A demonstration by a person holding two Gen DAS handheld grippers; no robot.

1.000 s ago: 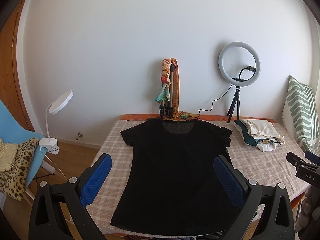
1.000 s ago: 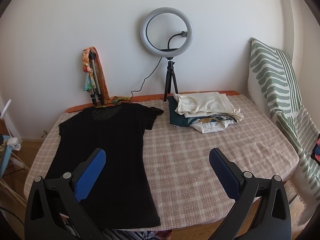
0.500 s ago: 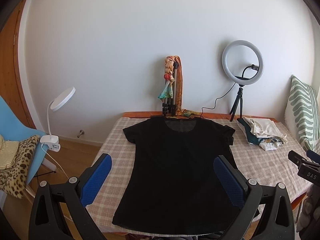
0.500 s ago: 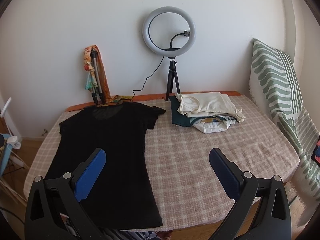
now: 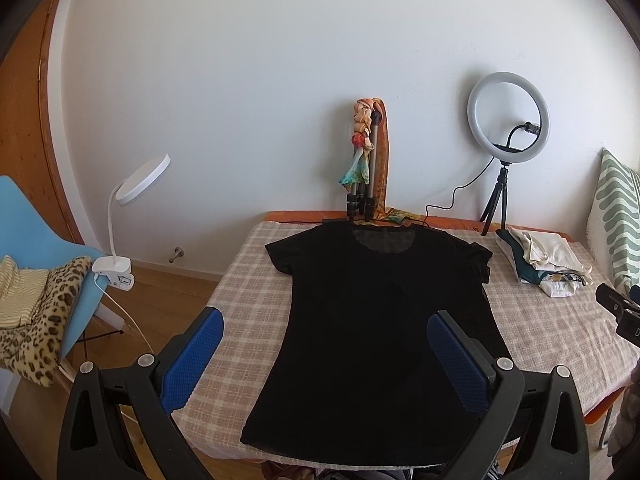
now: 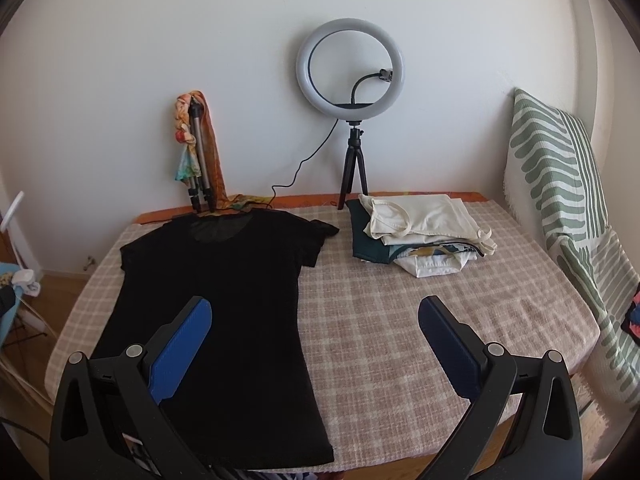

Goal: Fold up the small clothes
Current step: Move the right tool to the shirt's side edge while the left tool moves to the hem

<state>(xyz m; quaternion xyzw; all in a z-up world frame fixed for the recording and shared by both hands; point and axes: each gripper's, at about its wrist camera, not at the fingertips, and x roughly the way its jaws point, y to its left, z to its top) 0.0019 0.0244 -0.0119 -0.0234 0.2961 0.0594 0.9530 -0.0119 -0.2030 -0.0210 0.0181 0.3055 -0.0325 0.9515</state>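
Shirt [image 5: 384, 320], black and short-sleeved, spread flat on the left half of the table [image 5: 248, 288], neckline toward the far edge, hem at the near edge. Probably laid out that smoothly so that sleeves and sides could be turned in cleanly; no fold made yet, as far as could be judged.

Held the left gripper [image 5: 325, 320] above the near edge, jaws spread wide with nothing between them, aimed over the shirt's lower half. Seemed poised to choose a hem or a side seam.

Held the right gripper [image 6: 315, 305] just as wide open and just as empty, over the checked cloth right of the shirt, near the near edge.

Stack of folded clothes [image 6: 420, 228] toward the far right corner, well apart from the shirt, likely parked there to leave working room.

Along the far edge: ring light [image 6: 351, 68] on a small tripod, and a folded tripod [image 5: 366, 160] draped with a coloured scarf. White wall behind. Striped textile [image 6: 560, 184] off the right edge. Off the left edge: clamp lamp [image 5: 140, 180], blue chair [image 5: 36, 216] with leopard-print fabric [image 5: 48, 320], wooden floor.
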